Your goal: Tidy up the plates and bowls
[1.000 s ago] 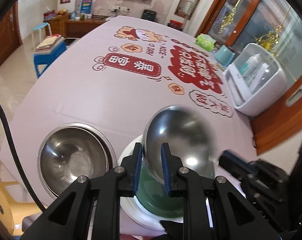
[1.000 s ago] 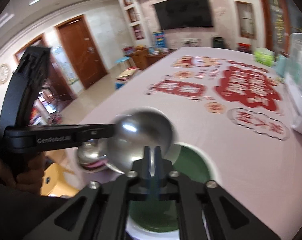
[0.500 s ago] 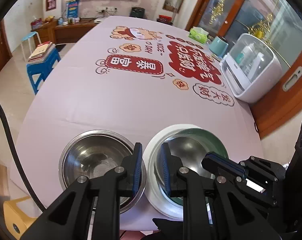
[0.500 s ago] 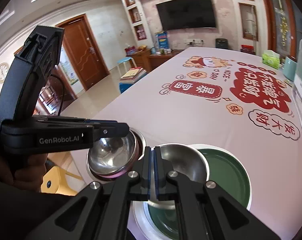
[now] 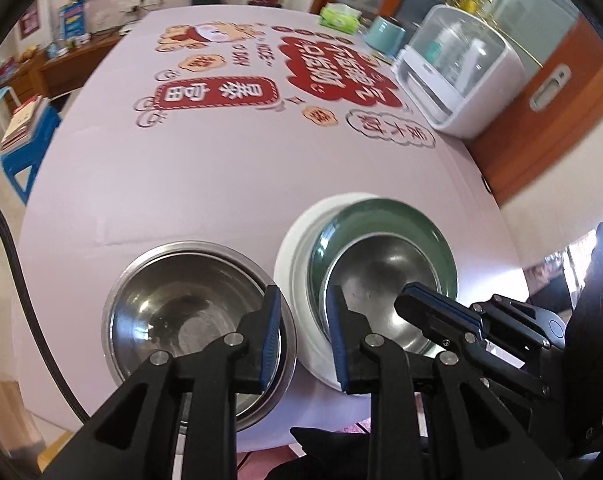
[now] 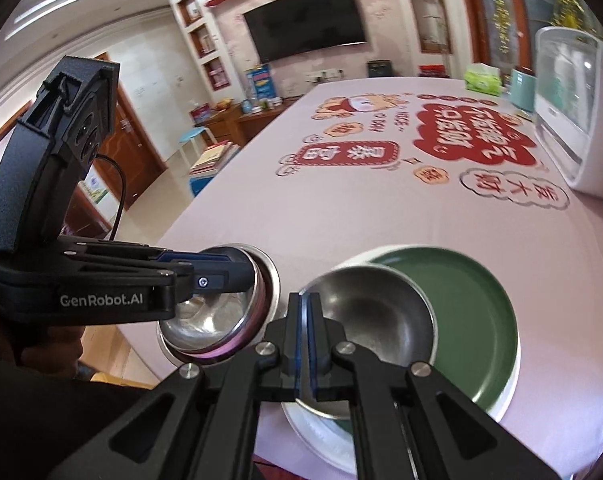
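A small steel bowl (image 5: 385, 276) (image 6: 377, 316) rests on a green plate (image 5: 385, 216) (image 6: 469, 304) that lies on a white plate (image 5: 293, 248) (image 6: 321, 432) at the table's near edge. A larger steel bowl (image 5: 189, 312) (image 6: 213, 332) stands just left of them. My right gripper (image 6: 307, 328) (image 5: 437, 312) is shut on the small bowl's near rim. My left gripper (image 5: 301, 340) is open and empty, its fingers straddling the gap between the large bowl and the white plate.
The table has a pink cloth (image 5: 221, 168) with red prints. A white appliance (image 5: 457, 68) (image 6: 577, 120), a teal container (image 5: 385, 36) and a tissue pack (image 5: 341, 16) stand at the far right. A blue stool (image 5: 25, 148) is off the left side.
The small bowl, held tilted in the air by both grippers, has come down upright onto the green plate. My left gripper has let go of it and opened. The right stays shut on its rim.
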`<state>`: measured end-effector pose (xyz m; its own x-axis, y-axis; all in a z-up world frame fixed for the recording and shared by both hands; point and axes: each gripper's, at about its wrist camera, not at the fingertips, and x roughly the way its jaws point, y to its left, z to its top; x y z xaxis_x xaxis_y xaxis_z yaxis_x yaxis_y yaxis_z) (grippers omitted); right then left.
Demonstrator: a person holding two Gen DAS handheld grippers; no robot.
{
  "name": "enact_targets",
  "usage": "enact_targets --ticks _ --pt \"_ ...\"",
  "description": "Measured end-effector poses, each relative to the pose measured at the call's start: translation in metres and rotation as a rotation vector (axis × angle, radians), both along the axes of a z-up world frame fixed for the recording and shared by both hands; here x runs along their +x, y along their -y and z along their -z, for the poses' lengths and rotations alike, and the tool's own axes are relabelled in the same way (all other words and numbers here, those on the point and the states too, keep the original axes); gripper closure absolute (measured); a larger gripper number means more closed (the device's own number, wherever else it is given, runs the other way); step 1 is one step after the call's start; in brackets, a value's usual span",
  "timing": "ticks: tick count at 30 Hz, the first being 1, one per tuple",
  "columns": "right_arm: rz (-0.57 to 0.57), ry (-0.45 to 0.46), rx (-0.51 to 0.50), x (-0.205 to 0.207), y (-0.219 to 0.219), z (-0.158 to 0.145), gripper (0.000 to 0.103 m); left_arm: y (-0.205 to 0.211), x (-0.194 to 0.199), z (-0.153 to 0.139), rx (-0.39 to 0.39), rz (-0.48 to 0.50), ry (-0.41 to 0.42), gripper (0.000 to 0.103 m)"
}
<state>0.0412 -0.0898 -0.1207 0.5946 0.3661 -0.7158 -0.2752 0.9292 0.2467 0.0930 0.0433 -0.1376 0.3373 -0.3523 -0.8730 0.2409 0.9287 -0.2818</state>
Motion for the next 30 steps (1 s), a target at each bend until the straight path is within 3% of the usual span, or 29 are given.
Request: enact_targets --ticks 8,12,17,30 --pt "0.133 -0.026 -0.043 -0.015 0.007 0.006 0.099 0.008 0.001 0.014 -0.012 0.086 -0.054 0.072" --pt "0.204 -0.027 -0.063 -0.021 0.016 0.005 0.086 0.014 0.004 0.018 -0.012 0.117 -0.074 0.059" --pt "0.27 -0.033 -0.07 -0.022 0.027 0.005 0.071 0.024 0.009 0.02 -0.014 0.157 -0.082 0.057" --pt "0.295 -0.145 -0.09 -0.009 0.045 0.027 0.072 0.042 0.031 0.038 0.007 0.184 -0.156 0.056"
